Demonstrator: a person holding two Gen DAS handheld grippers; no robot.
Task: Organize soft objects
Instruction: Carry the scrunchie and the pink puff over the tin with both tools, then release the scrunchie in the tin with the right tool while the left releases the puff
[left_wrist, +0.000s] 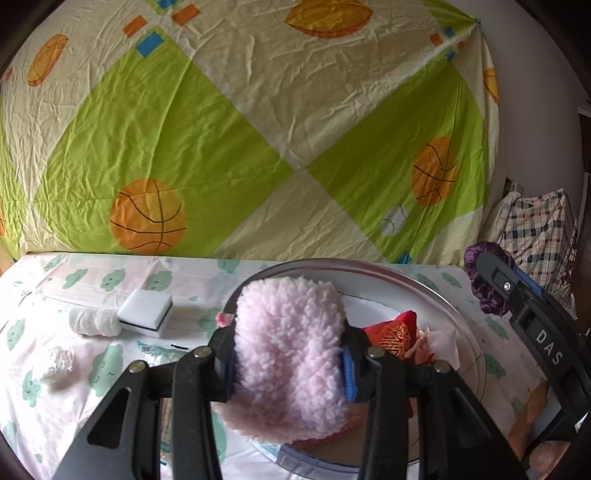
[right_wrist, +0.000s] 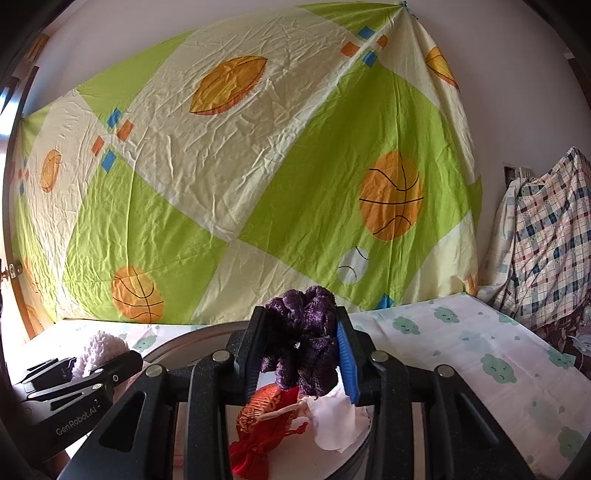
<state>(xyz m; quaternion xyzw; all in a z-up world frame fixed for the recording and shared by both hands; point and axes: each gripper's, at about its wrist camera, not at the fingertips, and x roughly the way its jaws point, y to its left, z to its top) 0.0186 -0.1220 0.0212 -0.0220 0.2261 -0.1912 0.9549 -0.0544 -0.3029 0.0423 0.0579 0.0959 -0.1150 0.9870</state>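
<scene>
My left gripper (left_wrist: 288, 369) is shut on a fluffy pink plush piece (left_wrist: 288, 343), held over the round metal tray (left_wrist: 443, 306). My right gripper (right_wrist: 301, 354) is shut on a purple knitted scrunchie (right_wrist: 303, 332), also above the tray (right_wrist: 184, 339). In the tray lie a red and gold pouch (right_wrist: 266, 413) and a pale pink cloth (right_wrist: 336, 421). The right gripper with the scrunchie (left_wrist: 484, 280) shows at the right of the left wrist view. The left gripper with the pink plush (right_wrist: 99, 350) shows at the left of the right wrist view.
On the cloud-print table cover (left_wrist: 92, 280) left of the tray lie a white sponge with a dark stripe (left_wrist: 146, 312), a white rolled cloth (left_wrist: 94, 321) and a crumpled clear wrap (left_wrist: 55, 363). A basketball-print sheet (left_wrist: 221, 129) hangs behind. Plaid fabric (right_wrist: 546, 236) is heaped at the right.
</scene>
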